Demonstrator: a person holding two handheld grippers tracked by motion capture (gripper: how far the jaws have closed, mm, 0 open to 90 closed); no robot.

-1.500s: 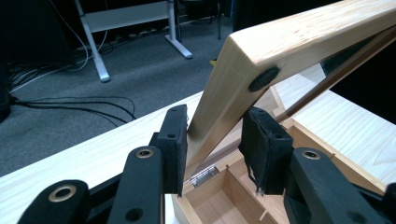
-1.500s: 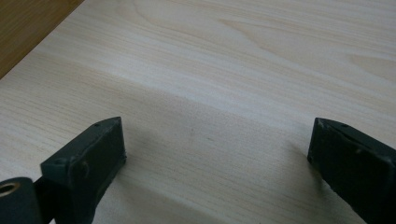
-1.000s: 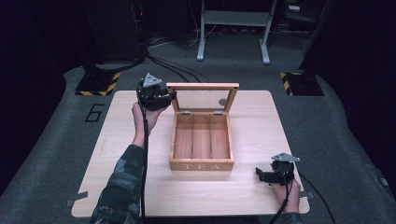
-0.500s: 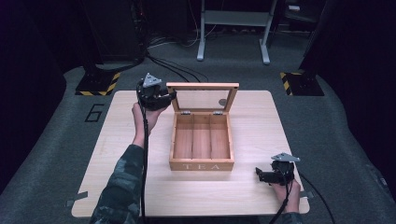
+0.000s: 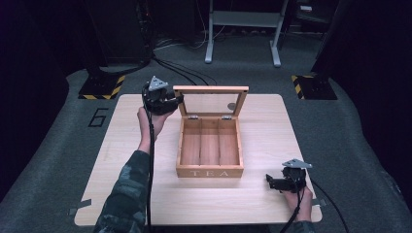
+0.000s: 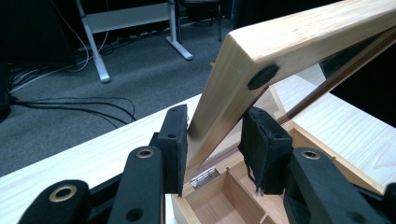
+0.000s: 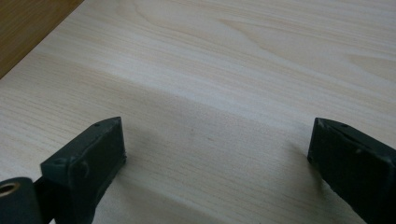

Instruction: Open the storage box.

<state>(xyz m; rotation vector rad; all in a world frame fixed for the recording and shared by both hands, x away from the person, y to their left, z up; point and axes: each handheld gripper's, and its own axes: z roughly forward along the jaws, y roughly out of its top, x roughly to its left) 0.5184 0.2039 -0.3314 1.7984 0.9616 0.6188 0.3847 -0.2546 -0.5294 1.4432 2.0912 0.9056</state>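
Tea box (image 5: 209, 150) open, glass-paned lid (image 5: 211, 101) upright, three compartments.

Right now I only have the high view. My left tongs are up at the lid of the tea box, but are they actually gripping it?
Observer: In the left gripper view, the left tongs straddle the lid at its side rail near the corner. One pad touches the wood; the other pad stands slightly off it, so it isn't clamped.
Operator: Can you see the hinges from there?
Observer: Yes, one metal hinge shows just below the rail, at the back edge of the box.
Operator: And the right tongs, is anything in them?
Observer: No. The right gripper view shows the right tongs wide open over bare table.
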